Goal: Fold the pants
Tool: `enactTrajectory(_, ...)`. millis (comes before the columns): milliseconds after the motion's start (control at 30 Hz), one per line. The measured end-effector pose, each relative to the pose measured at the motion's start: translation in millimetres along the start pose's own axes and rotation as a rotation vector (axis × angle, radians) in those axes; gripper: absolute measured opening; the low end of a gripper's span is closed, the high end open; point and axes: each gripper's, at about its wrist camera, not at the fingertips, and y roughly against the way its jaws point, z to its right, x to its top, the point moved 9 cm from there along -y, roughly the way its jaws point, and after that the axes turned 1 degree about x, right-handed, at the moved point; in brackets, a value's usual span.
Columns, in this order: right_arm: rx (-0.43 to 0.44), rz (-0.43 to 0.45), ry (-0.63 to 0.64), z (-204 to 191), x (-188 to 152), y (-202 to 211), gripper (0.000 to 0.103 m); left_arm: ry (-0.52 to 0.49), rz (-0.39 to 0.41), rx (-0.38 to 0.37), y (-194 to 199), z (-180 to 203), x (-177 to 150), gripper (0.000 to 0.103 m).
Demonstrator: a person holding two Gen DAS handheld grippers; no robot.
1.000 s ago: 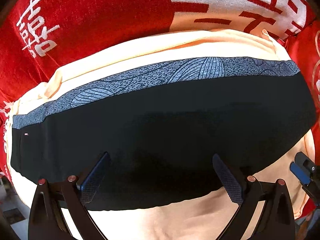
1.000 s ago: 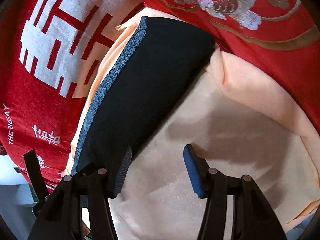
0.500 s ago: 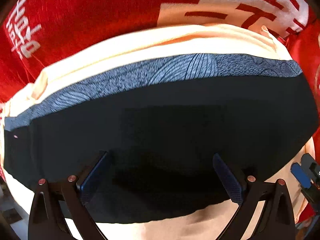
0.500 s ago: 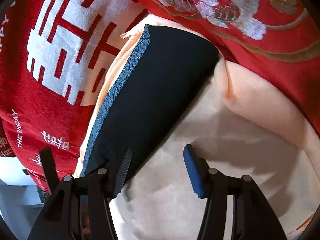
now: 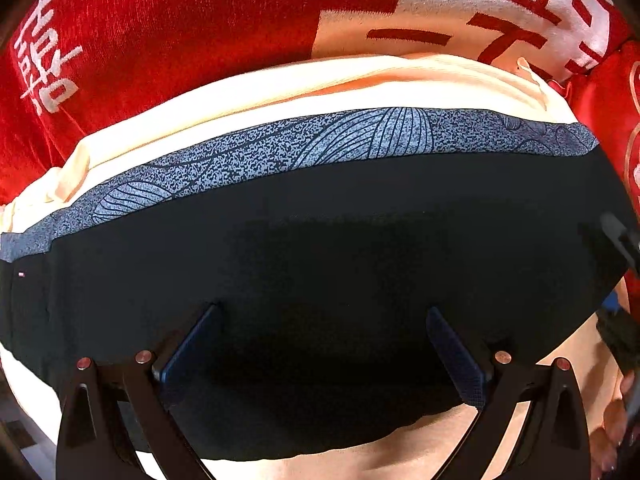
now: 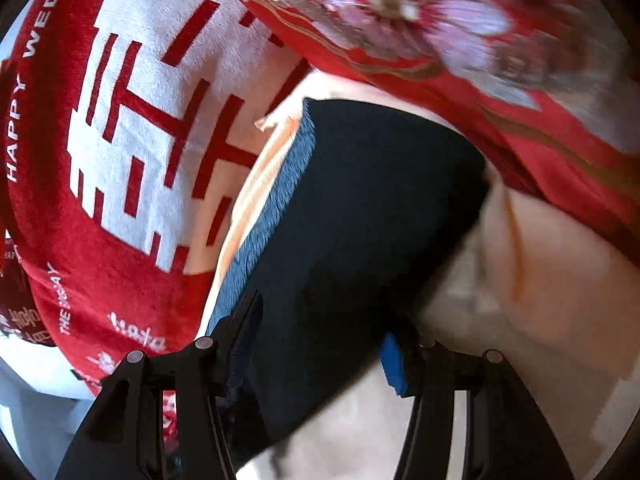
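The black pants [image 5: 320,240] lie folded into a long flat strip with a grey patterned band [image 5: 320,140] along the far edge. They rest on a peach cloth [image 5: 280,84]. My left gripper [image 5: 322,320] points straight down over the strip's near half, open, with only flat black fabric under its fingers. In the right wrist view the pants [image 6: 372,208] run diagonally away from me. My right gripper [image 6: 320,328] is open and straddles the near end of the strip. Its left finger is near the grey band [image 6: 272,208], its blue-padded right finger at the edge by the peach cloth [image 6: 540,300].
A red blanket [image 5: 160,40] with large white characters lies under everything and fills the far side [image 6: 120,240]. A red floral cloth [image 6: 480,40] covers the upper right. Pale floor [image 6: 32,420] shows past the blanket's edge at lower left.
My right gripper has shifted left, from mostly over the peach cloth to astride the black strip, and its view has tilted. The left gripper's view is almost the same.
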Motion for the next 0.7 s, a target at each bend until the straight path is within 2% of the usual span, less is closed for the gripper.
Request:
enactTrajectory(67, -0.034, -0.010, -0.023, -3.5, 3.0, -3.6, 0.060, 0.001, -0.007, 0.001, 2.3, 0.2, -1.6, 0.103)
enactTrajectory(100, -0.054, -0.021, -0.032, -4.9, 4.9, -3.4, 0.049, 0.003, -0.008, 0.005, 6.6, -1.6, -3.9, 0.102)
enactTrajectory(133, -0.081, -0.029, -0.024, -5.4, 6.3, -2.3, 0.024, 0.007, -0.002, 0.016, 10.4, -2.0, -1.0, 0.098)
enactTrajectory(167, -0.094, -0.032, 0.002, -9.3, 8.9, 0.8, 0.016, 0.012, 0.012, 0.026, 16.6, -2.0, 2.4, 0.091)
enactTrajectory(200, -0.095, -0.042, 0.028, -14.1, 9.4, 2.8, 0.016, 0.015, 0.022, 0.019, 21.7, -1.5, 3.7, 0.078)
enactTrajectory(233, -0.103, -0.049, 0.065, -20.8, 9.6, 5.7, 0.016, 0.018, 0.023, -0.012, 28.2, 2.2, 3.9, 0.069)
enactTrajectory(267, -0.109, -0.050, 0.108, -29.2, 9.6, 9.3, 0.016, 0.021, 0.026, -0.030, 32.1, 3.9, 5.0, 0.067)
enactTrajectory(333, -0.110, -0.047, 0.171, -44.0, 8.6, 15.6, 0.016, 0.007, 0.049, -0.074, 41.2, 12.9, 6.3, 0.066)
enactTrajectory(400, -0.113, -0.042, 0.239, -58.8, 5.9, 19.9, 0.016, -0.018, 0.066, -0.078, 41.0, 19.0, 4.4, 0.066)
enactTrajectory(467, -0.130, -0.041, 0.326, -74.2, 0.4, 21.8, 0.016, -0.001, 0.032, -0.129, 28.7, 29.9, -3.0, 0.066)
enactTrajectory(500, -0.137, -0.049, 0.361, -80.3, -3.6, 21.4, 0.015, 0.003, 0.031, -0.128, 23.8, 32.9, -6.5, 0.066)
enactTrajectory(600, -0.166, -0.050, 0.470, -100.2, -13.6, 20.1, 0.015, -0.053, 0.108, -0.074, 21.7, 37.8, -13.2, 0.066)
enactTrajectory(700, -0.183, -0.051, 0.552, -119.1, -21.8, 19.6, 0.015, -0.056, 0.116, -0.111, 22.7, 36.7, -14.7, 0.066)
